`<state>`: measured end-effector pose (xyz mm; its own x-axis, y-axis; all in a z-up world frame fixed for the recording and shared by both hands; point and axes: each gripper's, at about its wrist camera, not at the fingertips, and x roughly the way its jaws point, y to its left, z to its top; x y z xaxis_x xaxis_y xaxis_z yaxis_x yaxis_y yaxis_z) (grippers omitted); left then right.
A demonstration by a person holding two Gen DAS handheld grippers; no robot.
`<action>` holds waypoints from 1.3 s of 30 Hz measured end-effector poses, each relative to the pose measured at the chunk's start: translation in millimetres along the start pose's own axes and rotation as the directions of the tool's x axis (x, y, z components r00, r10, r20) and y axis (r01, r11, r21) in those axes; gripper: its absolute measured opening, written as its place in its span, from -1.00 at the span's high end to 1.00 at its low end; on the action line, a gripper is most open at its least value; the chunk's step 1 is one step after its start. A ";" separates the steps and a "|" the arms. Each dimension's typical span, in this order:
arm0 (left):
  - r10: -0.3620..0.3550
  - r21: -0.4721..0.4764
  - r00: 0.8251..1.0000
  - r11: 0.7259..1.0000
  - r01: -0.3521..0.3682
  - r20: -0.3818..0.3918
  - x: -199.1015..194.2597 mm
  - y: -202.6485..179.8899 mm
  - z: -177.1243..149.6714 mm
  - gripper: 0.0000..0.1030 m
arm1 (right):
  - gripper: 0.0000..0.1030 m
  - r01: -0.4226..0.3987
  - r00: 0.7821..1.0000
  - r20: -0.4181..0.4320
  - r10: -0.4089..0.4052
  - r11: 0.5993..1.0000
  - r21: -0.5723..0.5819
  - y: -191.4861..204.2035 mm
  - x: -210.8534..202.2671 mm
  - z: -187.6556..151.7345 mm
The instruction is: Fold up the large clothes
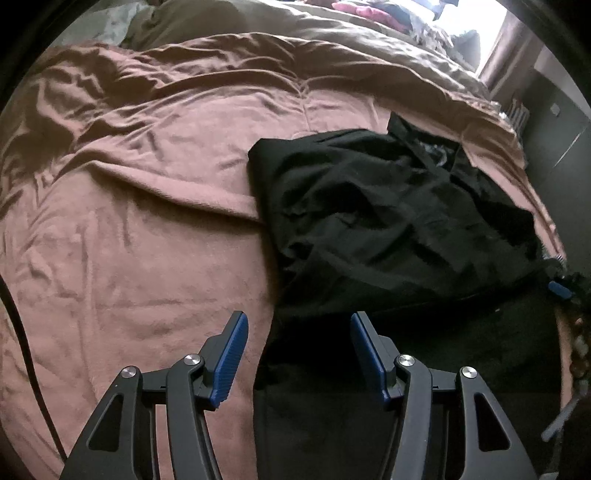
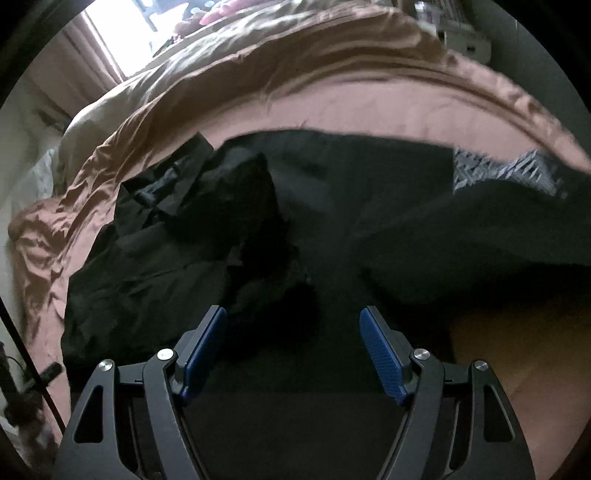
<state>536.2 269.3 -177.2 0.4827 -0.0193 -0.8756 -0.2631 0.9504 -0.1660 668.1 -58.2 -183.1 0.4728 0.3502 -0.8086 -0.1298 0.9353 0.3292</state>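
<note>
A large black garment (image 1: 388,221) lies crumpled on a bed with a pink-brown cover (image 1: 147,221). Part of it hangs over the near edge. My left gripper (image 1: 299,325) is open and empty, just above the garment's near left edge. In the right wrist view the same black garment (image 2: 258,221) fills the middle, with a bunched lump at its left and a patterned grey-white lining patch (image 2: 506,173) at the upper right. My right gripper (image 2: 293,321) is open and empty, close above the dark cloth.
The bed cover (image 2: 369,107) is rumpled toward the far side. A beige duvet (image 1: 332,40) and pink items (image 1: 365,11) lie at the back near a bright window (image 1: 476,33). A dark cabinet (image 1: 561,122) stands right of the bed. A wooden floor (image 2: 524,350) shows lower right.
</note>
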 end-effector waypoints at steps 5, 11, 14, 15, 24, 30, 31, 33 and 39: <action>0.050 0.057 0.998 0.997 -0.052 0.036 6.5 -2.6 -0.9 0.10 | 0.04 -0.054 0.998 0.027 0.053 0.998 0.041 -7.6 21.0 14.5; 0.097 0.008 0.995 0.995 -0.097 0.009 14.5 17.6 -2.7 0.46 | 0.80 -0.043 0.999 0.012 0.043 0.997 0.059 -11.3 20.8 2.0; 0.168 -0.011 0.986 0.986 -0.168 -0.012 12.9 26.8 -5.3 0.65 | 0.80 -0.013 1.000 -0.004 0.013 0.999 0.031 -6.8 13.3 -2.3; 0.160 -0.022 0.987 0.987 -0.161 -0.017 11.5 28.6 -6.7 0.65 | 0.79 -0.005 1.000 -0.010 0.005 1.000 0.020 -5.6 9.1 -1.5; 0.055 -0.059 0.997 0.997 -0.051 0.056 -41.5 14.9 -1.3 0.55 | 0.01 -0.004 0.999 0.050 0.005 0.999 -0.034 -16.9 -44.2 -9.6; 0.008 -0.011 0.992 1.000 -0.007 0.125 -63.5 -27.3 4.2 -0.33 | -0.25 -0.049 0.995 0.094 0.043 0.997 0.057 -63.8 -84.4 -19.7; 0.005 -0.001 0.992 1.000 -0.004 0.125 -64.8 -33.4 4.7 -0.33 | -0.25 -0.042 0.994 0.105 0.034 0.996 0.075 -74.3 -91.2 -22.9; -0.008 0.013 0.993 1.000 0.006 0.121 -65.6 -46.7 7.7 -0.33 | -0.25 -0.040 0.992 0.125 0.025 0.992 0.116 -96.2 -104.2 -30.6; -0.029 0.037 0.991 0.999 0.024 0.130 -64.7 -80.5 15.1 -0.33 | -0.25 -0.053 0.985 0.171 0.008 0.964 0.262 -164.3 -136.2 -54.6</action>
<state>538.7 198.8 -100.3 0.5945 -0.0063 -0.8041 -0.2205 0.9604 -0.1706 577.5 -256.8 -153.7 0.6138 0.3440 -0.7106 0.0778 0.8694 0.4880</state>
